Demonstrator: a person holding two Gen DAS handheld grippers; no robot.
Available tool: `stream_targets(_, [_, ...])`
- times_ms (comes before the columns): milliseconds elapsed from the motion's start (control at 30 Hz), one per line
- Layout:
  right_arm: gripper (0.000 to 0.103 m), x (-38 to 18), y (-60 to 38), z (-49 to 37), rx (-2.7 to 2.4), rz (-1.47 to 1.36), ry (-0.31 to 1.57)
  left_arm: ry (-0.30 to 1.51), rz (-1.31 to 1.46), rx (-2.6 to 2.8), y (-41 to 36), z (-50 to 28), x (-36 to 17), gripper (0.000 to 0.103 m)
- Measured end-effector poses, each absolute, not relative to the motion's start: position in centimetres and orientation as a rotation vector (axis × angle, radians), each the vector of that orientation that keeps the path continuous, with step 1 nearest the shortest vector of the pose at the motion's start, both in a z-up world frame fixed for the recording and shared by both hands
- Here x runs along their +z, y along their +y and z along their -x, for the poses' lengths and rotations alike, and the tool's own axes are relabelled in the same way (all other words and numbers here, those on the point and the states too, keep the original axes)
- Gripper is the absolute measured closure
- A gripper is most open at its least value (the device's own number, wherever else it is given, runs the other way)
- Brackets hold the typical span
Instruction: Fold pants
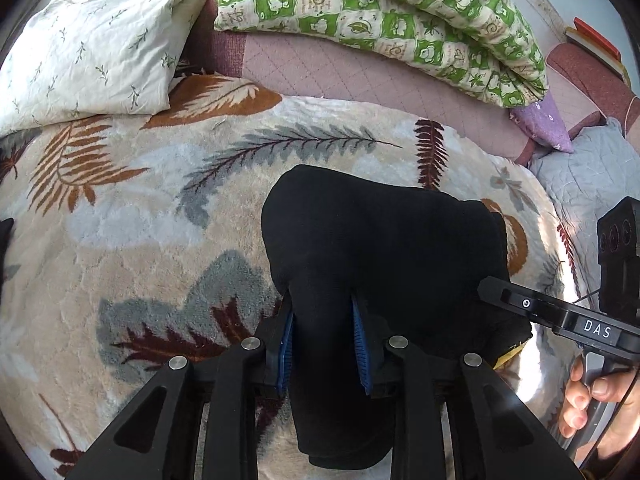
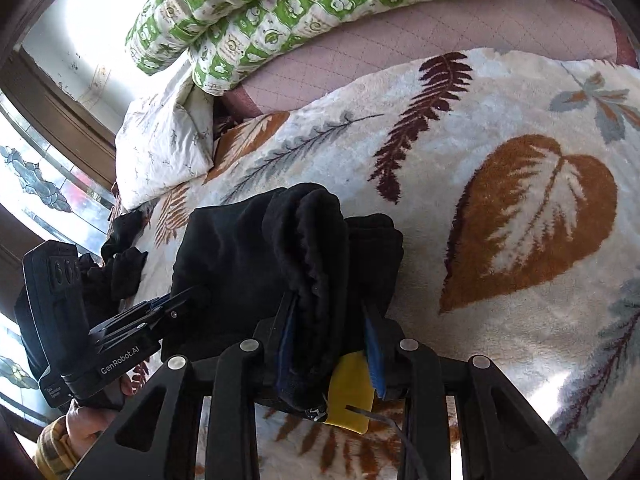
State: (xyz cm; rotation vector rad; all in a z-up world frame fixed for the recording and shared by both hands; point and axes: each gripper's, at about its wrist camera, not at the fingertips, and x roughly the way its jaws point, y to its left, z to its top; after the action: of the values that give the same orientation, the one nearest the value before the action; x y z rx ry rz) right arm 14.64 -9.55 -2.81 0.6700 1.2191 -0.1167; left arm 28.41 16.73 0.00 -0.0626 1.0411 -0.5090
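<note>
Clearly, the black pants (image 1: 380,248) are held at the lower centre of both wrist views, bunched into a thick, rounded bundle over the leaf-patterned blanket (image 1: 132,216) on the bed. The left claw (image 1: 323,344) is clamped on a fold of the dark cloth, its blue ribbed pads (image 1: 362,344) pressed against either side. The right claw (image 2: 332,340) is likewise closed on a stacked, fuzzy edge of the garment, with a yellow tag (image 2: 350,396) seen below its pads.

A fold is judged to be in progress, with the doubled cloth being carried across. To do it well, both grips should be kept level and moved together, so that the layers are laid flat with edges aligned before release; the bundle should be lowered onto the blanket rather than dropped.

The pants appear soft, thick and fleecy, likely to slump. The blanket is plush and deep-piled. At the upper frame lie a crisp white pillow (image 1: 92,44) and a green-checked quilt (image 1: 380,16).
</note>
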Motion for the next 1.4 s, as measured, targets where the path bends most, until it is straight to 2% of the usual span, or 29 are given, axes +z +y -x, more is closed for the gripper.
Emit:
stream_targets(167, [0.066,-3.5,-10.0,-14.0,-0.112,-0.710,1.201,1.013,0.041,-0.506,16.4,-28.1,-0.1,0.075])
stream_targets(200, [0.062,-3.4,-9.9,-14.1,-0.115,-0.703,1.204,1.007,0.033,-0.499,16.3,-28.0,0.0,0.073])
stream_targets(233, [0.058,-3.3,-9.8,-14.1,-0.122,-0.695,1.206,1.001,0.023,-0.490,16.3,-27.8,0.2,0.068])
stream_targets(267, [0.058,-3.2,-9.8,-14.1,-0.132,-0.690,1.210,0.992,0.011,-0.476,16.4,-27.5,0.4,0.058])
stream_targets(367, [0.056,-2.5,-9.6,-14.0,-0.147,-0.675,1.210,0.964,-0.004,-0.449,17.0,-26.5,1.3,0.036])
stream_targets(467, [0.052,-1.4,-9.2,-13.7,-0.171,-0.643,1.201,0.943,0.000,-0.436,17.7,-25.4,2.4,0.028])
stream_targets(667, [0.047,1.8,-8.1,-12.6,-0.214,-0.541,1.174,0.901,-0.010,-0.437,18.7,-22.4,4.6,0.023])
stream_targets(767, [0.047,3.3,-7.3,-11.8,-0.227,-0.489,1.168,0.871,-0.028,-0.446,19.3,-20.6,5.4,0.017])
stream_targets(1400, [0.047,6.1,-2.4,-6.3,-0.261,-0.403,1.195,0.879,-0.027,-0.462,22.2,-13.7,6.8,0.017])
